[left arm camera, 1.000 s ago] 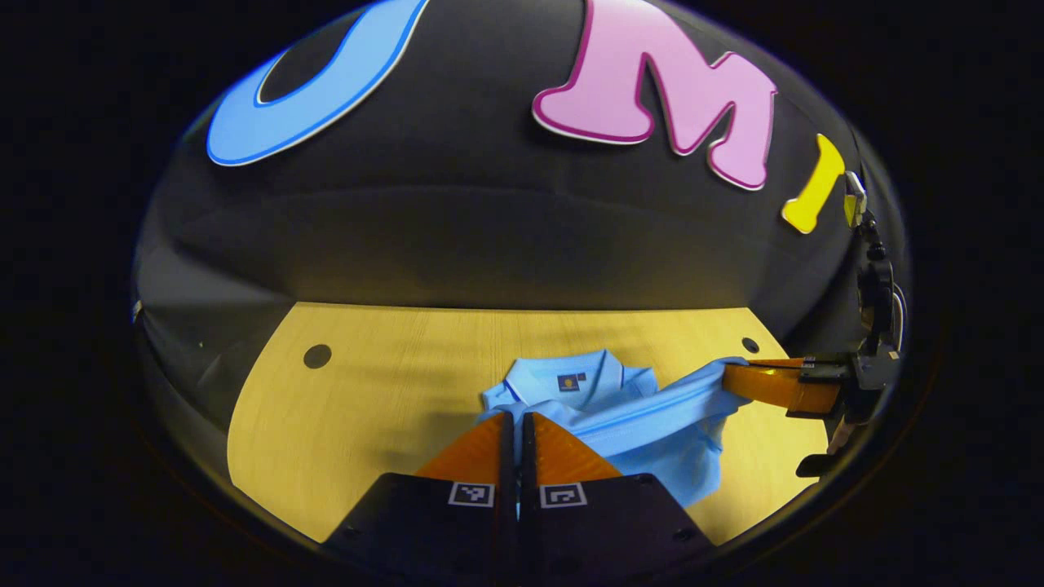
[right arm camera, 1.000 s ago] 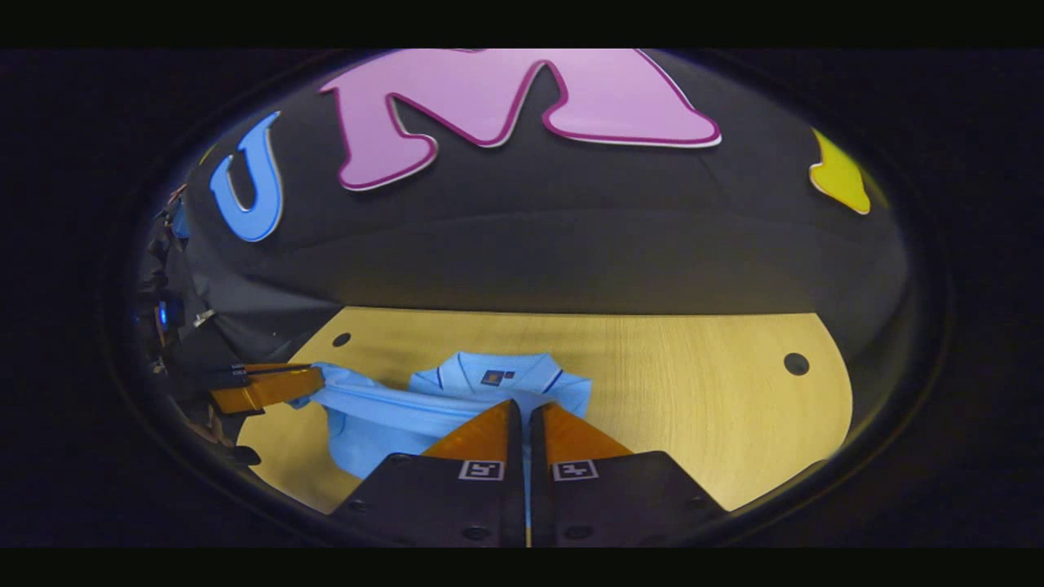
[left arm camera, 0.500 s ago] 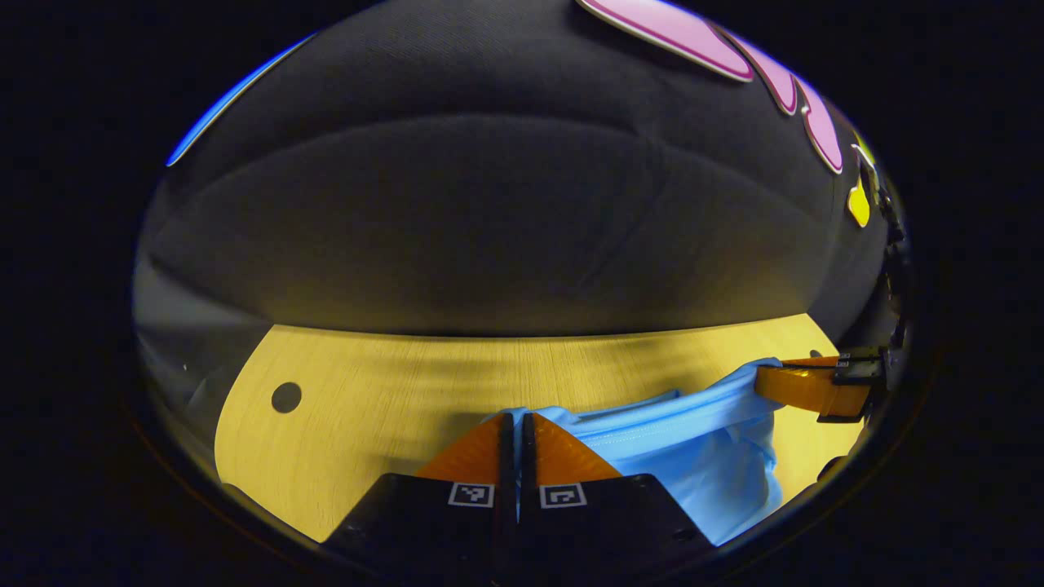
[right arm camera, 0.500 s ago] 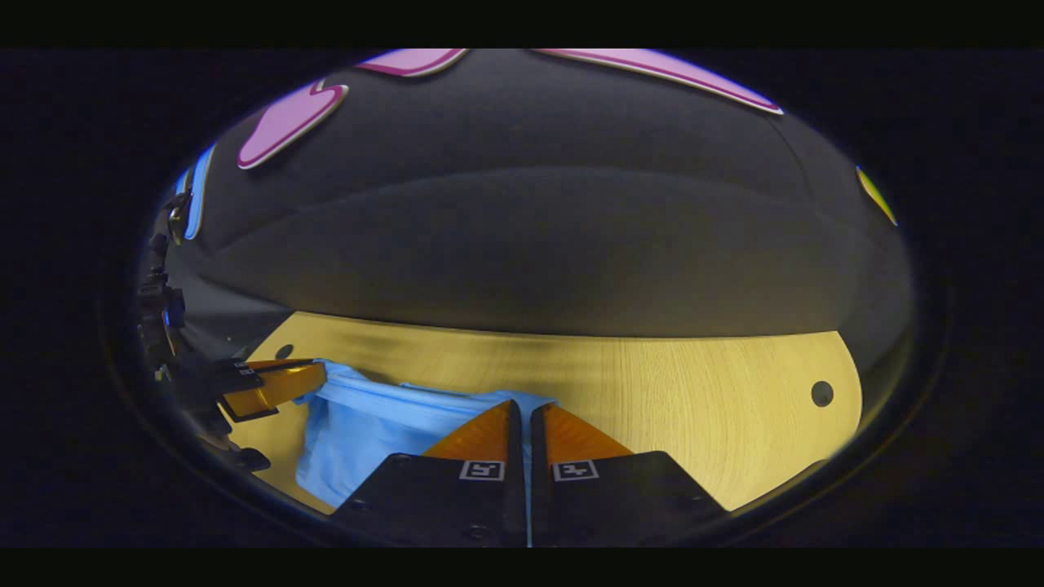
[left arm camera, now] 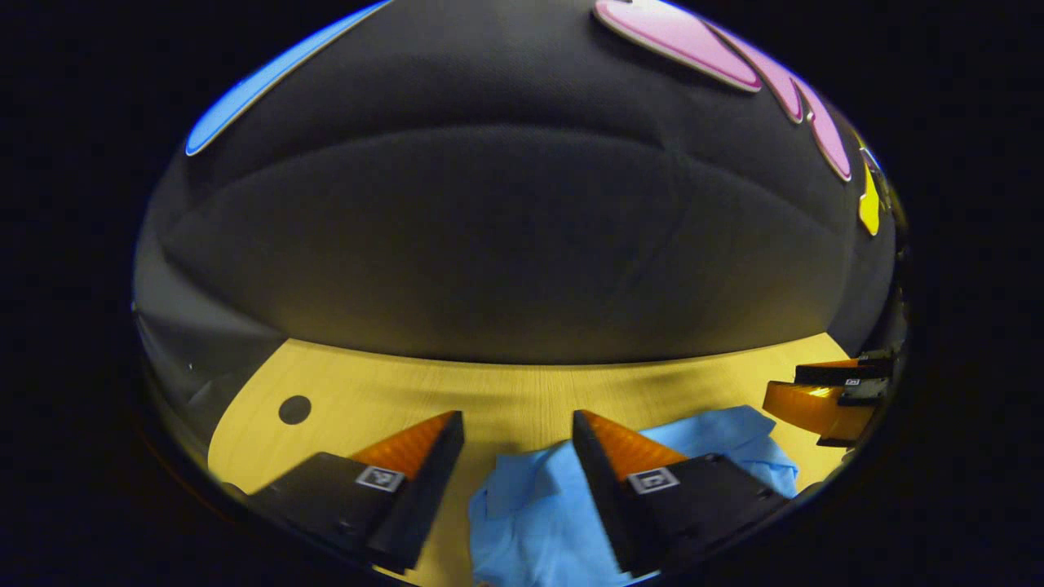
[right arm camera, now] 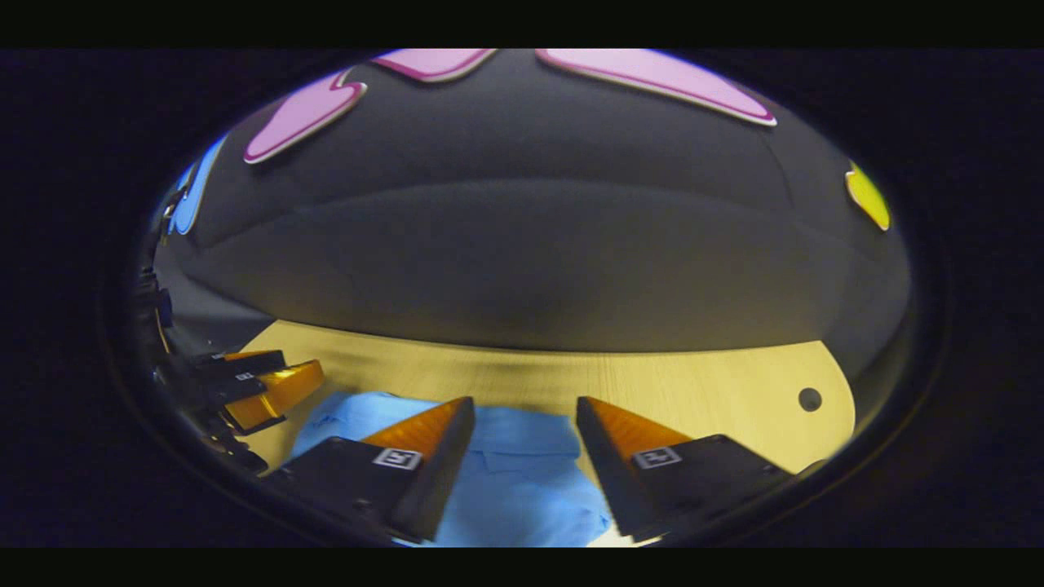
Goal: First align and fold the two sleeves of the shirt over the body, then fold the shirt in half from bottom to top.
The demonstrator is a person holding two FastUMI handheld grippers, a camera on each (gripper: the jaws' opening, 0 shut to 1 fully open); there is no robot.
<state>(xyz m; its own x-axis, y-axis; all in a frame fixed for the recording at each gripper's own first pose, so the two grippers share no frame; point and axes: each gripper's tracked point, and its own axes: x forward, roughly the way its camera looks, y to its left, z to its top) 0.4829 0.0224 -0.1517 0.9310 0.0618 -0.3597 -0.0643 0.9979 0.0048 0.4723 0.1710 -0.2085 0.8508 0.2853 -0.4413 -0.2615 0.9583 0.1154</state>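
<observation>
A light blue shirt (left arm camera: 530,505) lies folded on the wooden table (left arm camera: 383,391), with its far edge just beyond my fingertips. My left gripper (left arm camera: 515,417) stands open right over the shirt's left part, with nothing between its fingers. In the right gripper view the shirt (right arm camera: 522,481) spreads below my right gripper (right arm camera: 524,405), which is open too and holds nothing. The right gripper (left arm camera: 816,403) shows at the far right of the left gripper view, beside the shirt's right end. The left gripper (right arm camera: 269,383) shows at the far left of the right gripper view.
The table's far edge meets the black cloth wall close ahead. A round hole (left arm camera: 294,409) sits in the table to the left, and another hole (right arm camera: 810,399) to the right. Bare wood lies on both sides of the shirt.
Both grippers were shut on the shirt's lifted edge; they have opened and let it go. The shirt has dropped flat over its upper half, hiding the collar.
</observation>
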